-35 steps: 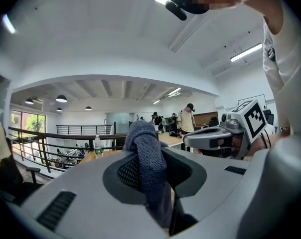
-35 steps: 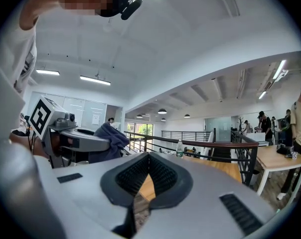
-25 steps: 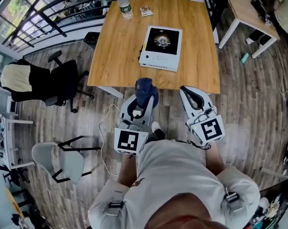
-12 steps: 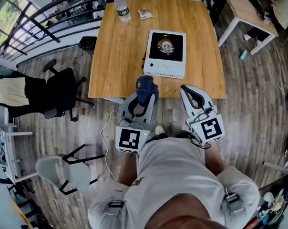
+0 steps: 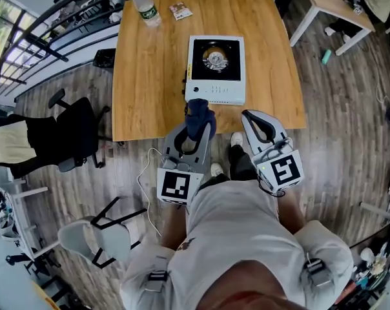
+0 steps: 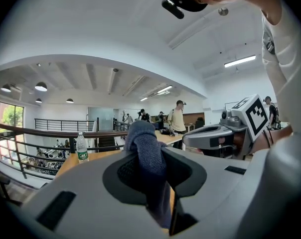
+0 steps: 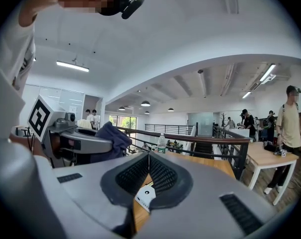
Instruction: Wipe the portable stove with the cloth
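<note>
Since a second ago I have stepped in toward the bench, so my two grippers now reach its near edge instead of hanging over the floor in front of it. My left gripper is clenched on the dark blue cloth, which bunches up out of the jaws and hangs down between them; in the head view the cloth sits over the bench's near edge, just short of the front of the portable stove and apart from it. The stove lies flat on the wood near the middle of the bench, its white control panel toward me. My right gripper has its jaws together at the tips with nothing held, beside the left one. A water bottle stands at the far left corner of the bench.
</note>
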Demonstrator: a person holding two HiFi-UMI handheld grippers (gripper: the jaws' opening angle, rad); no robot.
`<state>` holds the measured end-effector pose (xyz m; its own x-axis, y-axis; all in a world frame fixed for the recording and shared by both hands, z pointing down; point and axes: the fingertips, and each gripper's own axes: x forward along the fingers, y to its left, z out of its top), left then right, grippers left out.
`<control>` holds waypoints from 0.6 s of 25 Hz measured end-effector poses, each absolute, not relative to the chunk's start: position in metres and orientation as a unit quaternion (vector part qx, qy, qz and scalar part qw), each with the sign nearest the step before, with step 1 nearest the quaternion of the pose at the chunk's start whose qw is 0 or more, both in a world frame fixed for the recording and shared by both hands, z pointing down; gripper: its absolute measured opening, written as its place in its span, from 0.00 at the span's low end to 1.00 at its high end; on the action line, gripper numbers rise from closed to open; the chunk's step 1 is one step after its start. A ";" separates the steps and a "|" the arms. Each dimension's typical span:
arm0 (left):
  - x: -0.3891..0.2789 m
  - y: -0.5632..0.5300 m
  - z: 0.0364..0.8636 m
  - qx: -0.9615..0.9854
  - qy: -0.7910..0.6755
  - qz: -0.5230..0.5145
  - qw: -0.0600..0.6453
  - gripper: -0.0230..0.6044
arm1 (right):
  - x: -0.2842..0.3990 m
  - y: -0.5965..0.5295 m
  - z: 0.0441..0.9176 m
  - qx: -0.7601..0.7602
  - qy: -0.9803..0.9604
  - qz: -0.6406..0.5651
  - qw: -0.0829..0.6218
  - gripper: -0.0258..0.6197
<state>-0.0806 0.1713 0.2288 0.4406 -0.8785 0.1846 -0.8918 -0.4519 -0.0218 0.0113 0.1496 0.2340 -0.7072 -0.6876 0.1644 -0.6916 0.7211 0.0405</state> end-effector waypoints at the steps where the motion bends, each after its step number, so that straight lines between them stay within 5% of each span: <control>1: -0.077 0.163 0.231 0.848 -0.521 0.087 0.038 0.19 | 0.015 0.141 0.237 0.374 -0.924 0.015 0.084 0.07; 15: -0.047 0.061 0.261 0.832 -0.539 0.111 0.073 0.19 | 0.030 0.028 0.263 0.320 -0.941 0.040 0.100 0.07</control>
<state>-0.0473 0.0610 0.2607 0.3943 -0.8804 0.2634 -0.9130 -0.4080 0.0028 0.0299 0.0281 0.2627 -0.7752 -0.5942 0.2145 -0.6103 0.7921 -0.0114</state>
